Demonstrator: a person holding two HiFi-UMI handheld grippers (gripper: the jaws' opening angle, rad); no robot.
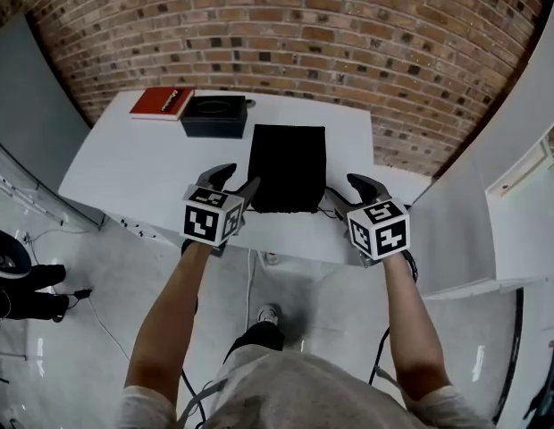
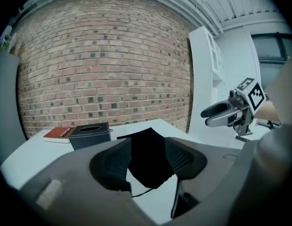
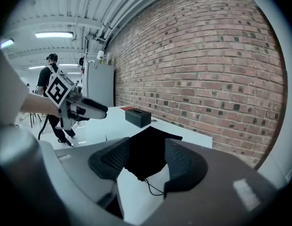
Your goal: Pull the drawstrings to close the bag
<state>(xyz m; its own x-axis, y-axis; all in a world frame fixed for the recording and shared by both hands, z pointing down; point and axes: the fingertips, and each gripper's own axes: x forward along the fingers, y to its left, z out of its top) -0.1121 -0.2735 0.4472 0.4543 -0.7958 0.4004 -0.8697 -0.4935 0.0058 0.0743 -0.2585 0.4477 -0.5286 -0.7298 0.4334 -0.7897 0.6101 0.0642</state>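
Drawstring bag [image 1: 287, 168], one, lies on our white worktop [image 1: 152, 186] by a brick wall [image 1: 286, 34], with one book [image 1: 161, 103] and one tissue box [image 1: 214, 116]; we hold left tool [image 1: 234, 183] and right tool [image 1: 347, 192] released.

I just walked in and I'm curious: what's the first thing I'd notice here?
A black bag lies in the middle of the white table, near its front edge. The left gripper and right gripper, each with a marker cube, hover open on either side of it. Behind stands a big brick wall.
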